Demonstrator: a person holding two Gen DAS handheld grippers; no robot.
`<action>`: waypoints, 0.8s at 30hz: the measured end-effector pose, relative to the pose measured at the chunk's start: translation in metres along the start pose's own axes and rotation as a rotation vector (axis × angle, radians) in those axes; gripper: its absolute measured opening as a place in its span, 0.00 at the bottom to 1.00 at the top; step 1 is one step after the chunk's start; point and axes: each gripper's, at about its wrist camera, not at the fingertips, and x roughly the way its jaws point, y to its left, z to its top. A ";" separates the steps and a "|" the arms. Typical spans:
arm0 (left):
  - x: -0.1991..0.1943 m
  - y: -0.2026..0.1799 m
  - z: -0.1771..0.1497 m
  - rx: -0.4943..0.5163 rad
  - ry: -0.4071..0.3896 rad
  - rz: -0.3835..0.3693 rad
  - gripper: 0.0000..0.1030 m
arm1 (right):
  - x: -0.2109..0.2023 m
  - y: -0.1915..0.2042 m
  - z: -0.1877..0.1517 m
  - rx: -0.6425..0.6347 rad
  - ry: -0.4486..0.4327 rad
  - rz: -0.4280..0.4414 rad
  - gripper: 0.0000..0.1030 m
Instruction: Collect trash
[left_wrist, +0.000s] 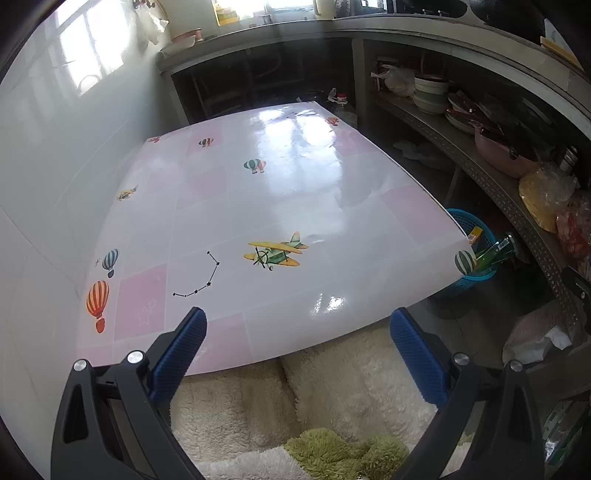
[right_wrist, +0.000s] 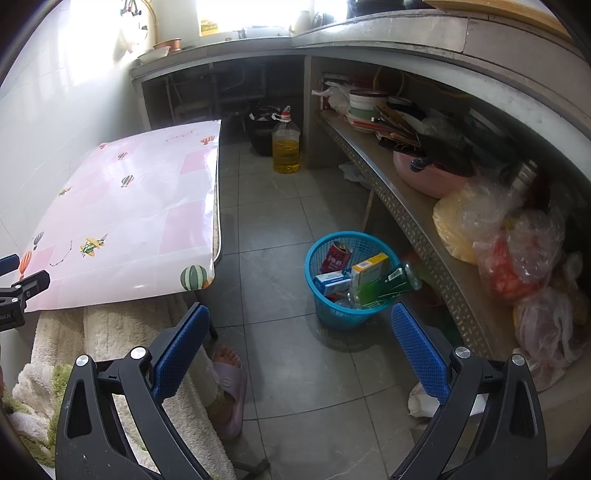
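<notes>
Both tongs, left (left_wrist: 297, 347) and right (right_wrist: 300, 341), spread apart and empty; trash sits in blue basket (right_wrist: 334, 314) on floor beside desk (right_wrist: 122, 206): red can (right_wrist: 335, 256), yellow box (right_wrist: 367, 275), green bottle (right_wrist: 397, 282), labels unreadable.

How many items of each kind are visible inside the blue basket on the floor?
Red can: 1
Green bottle: 1
Yellow-green box: 1
Blue-white box: 1
Total: 4 visible in the blue basket; anything deeper is hidden.
</notes>
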 end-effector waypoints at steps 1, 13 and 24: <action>0.001 0.001 0.000 -0.003 0.002 -0.001 0.95 | -0.001 0.002 -0.001 0.000 0.000 -0.001 0.92; 0.001 -0.003 0.003 -0.029 0.003 -0.011 0.95 | 0.000 0.005 -0.002 -0.007 0.004 0.005 0.92; -0.001 -0.007 0.003 -0.025 0.005 -0.013 0.95 | 0.000 0.008 -0.003 -0.012 0.002 0.008 0.92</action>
